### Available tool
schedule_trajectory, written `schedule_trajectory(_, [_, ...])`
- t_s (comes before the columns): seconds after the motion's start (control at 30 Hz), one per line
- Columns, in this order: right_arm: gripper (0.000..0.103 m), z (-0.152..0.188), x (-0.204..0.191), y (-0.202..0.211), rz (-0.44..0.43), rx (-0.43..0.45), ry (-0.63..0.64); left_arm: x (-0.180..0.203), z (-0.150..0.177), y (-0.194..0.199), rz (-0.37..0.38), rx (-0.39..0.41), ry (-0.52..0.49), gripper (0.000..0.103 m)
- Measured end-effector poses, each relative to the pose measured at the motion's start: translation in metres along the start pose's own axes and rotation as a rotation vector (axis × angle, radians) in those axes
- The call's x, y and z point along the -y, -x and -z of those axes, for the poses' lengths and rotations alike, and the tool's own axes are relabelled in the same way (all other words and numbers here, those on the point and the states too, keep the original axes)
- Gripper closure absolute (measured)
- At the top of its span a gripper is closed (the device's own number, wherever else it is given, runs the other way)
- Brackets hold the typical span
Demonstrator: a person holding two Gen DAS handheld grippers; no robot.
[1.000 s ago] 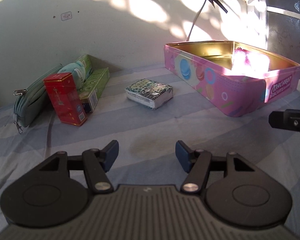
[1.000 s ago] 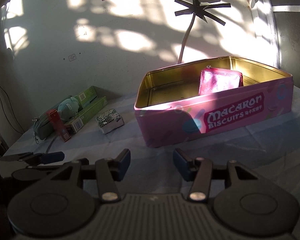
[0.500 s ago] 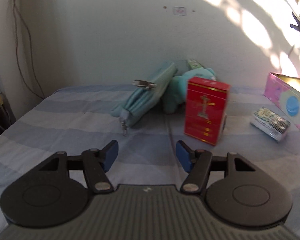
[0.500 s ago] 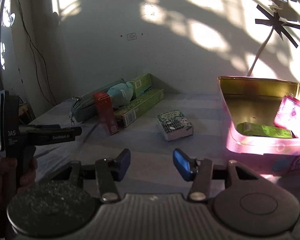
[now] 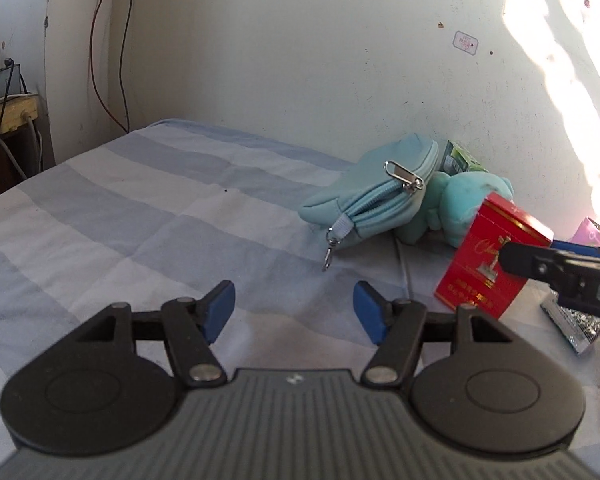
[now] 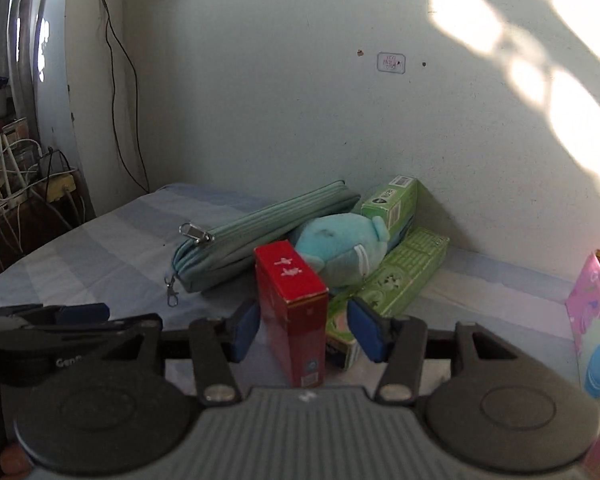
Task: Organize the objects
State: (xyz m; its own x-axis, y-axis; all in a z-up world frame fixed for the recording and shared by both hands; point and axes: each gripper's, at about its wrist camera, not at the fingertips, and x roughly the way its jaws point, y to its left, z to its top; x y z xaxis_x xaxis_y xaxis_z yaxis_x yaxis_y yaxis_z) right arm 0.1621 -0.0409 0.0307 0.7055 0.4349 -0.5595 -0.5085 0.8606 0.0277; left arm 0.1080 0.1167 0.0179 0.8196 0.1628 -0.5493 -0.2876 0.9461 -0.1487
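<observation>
The right gripper (image 6: 303, 330) is closing its jaws around the upright red box (image 6: 293, 312), which is standing between the pads near the wall edge of the striped bedsheet (image 5: 140, 220), though a gap is showing beside the right pad. The left gripper (image 5: 294, 312) is opening over bare sheet, holding nothing, with the teal pouch (image 5: 374, 204) and the plush toy (image 5: 456, 204) lying beyond it.

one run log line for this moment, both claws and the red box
step: grasp red box | right claw: closing around box, pads not pressing yet | left claw: open, nothing between its pads | box: upright on striped sheet
</observation>
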Motion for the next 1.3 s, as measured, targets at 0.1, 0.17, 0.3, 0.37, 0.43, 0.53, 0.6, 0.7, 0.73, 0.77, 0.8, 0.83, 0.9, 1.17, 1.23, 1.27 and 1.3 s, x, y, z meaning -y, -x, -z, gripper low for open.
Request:
schedule_trajectory(0.1, [0.076,0.002,0.015,0.006,-0.041,-0.002,-0.125,0.0,0.0,0.001,0.008,0.002,0.004,0.035])
schedule_trajectory(0.17, [0.076,0.01,0.028,0.024,-0.086,0.005,-0.219,0.001,-0.001,0.001,0.018,0.006,0.001,0.035])
schedule_trajectory(0.3, [0.075,0.044,0.057,0.072,-0.203,-0.004,-0.408,0.009,0.001,0.004,0.059,0.027,-0.039,0.034])
schedule_trajectory(0.37, [0.075,0.071,0.073,0.098,-0.225,-0.017,-0.501,0.016,0.004,0.007,0.085,0.04,-0.074,0.034])
schedule_trajectory(0.43, [0.074,0.101,0.089,0.122,-0.213,-0.024,-0.596,0.023,0.008,0.011,0.116,0.052,-0.113,0.034])
schedule_trajectory(0.53, [0.064,0.147,0.111,0.152,-0.181,-0.035,-0.729,0.036,0.014,0.019,0.194,0.064,-0.179,0.031])
schedule_trajectory(0.6, [0.051,0.17,0.119,0.171,-0.13,-0.031,-0.765,0.046,0.018,0.022,0.255,0.062,-0.219,0.03])
schedule_trajectory(0.7, [0.043,0.186,0.12,0.2,-0.017,0.018,-0.697,0.061,0.023,0.034,0.345,0.038,-0.248,0.03])
schedule_trajectory(0.73, [0.041,0.187,0.118,0.207,0.018,0.03,-0.659,0.066,0.025,0.039,0.392,0.02,-0.247,0.03])
schedule_trajectory(0.77, [0.039,0.186,0.116,0.213,0.041,0.039,-0.615,0.072,0.028,0.045,0.443,0.004,-0.25,0.03])
schedule_trajectory(0.8, [0.035,0.186,0.113,0.216,0.052,0.045,-0.576,0.079,0.03,0.052,0.49,-0.012,-0.257,0.03])
schedule_trajectory(0.83, [0.033,0.185,0.11,0.218,0.061,0.049,-0.539,0.087,0.034,0.058,0.539,-0.033,-0.265,0.03])
schedule_trajectory(0.9, [0.028,0.18,0.099,0.219,0.076,0.055,-0.446,0.104,0.043,0.068,0.635,-0.099,-0.292,0.031])
schedule_trajectory(1.17, [0.028,0.172,0.063,0.197,0.148,-0.005,-0.158,0.146,0.067,0.07,0.724,-0.308,-0.371,0.036])
schedule_trajectory(1.23, [0.029,0.172,0.065,0.191,0.138,-0.016,-0.155,0.153,0.072,0.063,0.715,-0.356,-0.365,0.039])
schedule_trajectory(1.27, [0.031,0.171,0.067,0.188,0.129,-0.021,-0.158,0.157,0.076,0.062,0.708,-0.37,-0.372,0.043])
schedule_trajectory(1.3, [0.032,0.172,0.069,0.184,0.119,-0.031,-0.161,0.16,0.079,0.059,0.716,-0.375,-0.373,0.043])
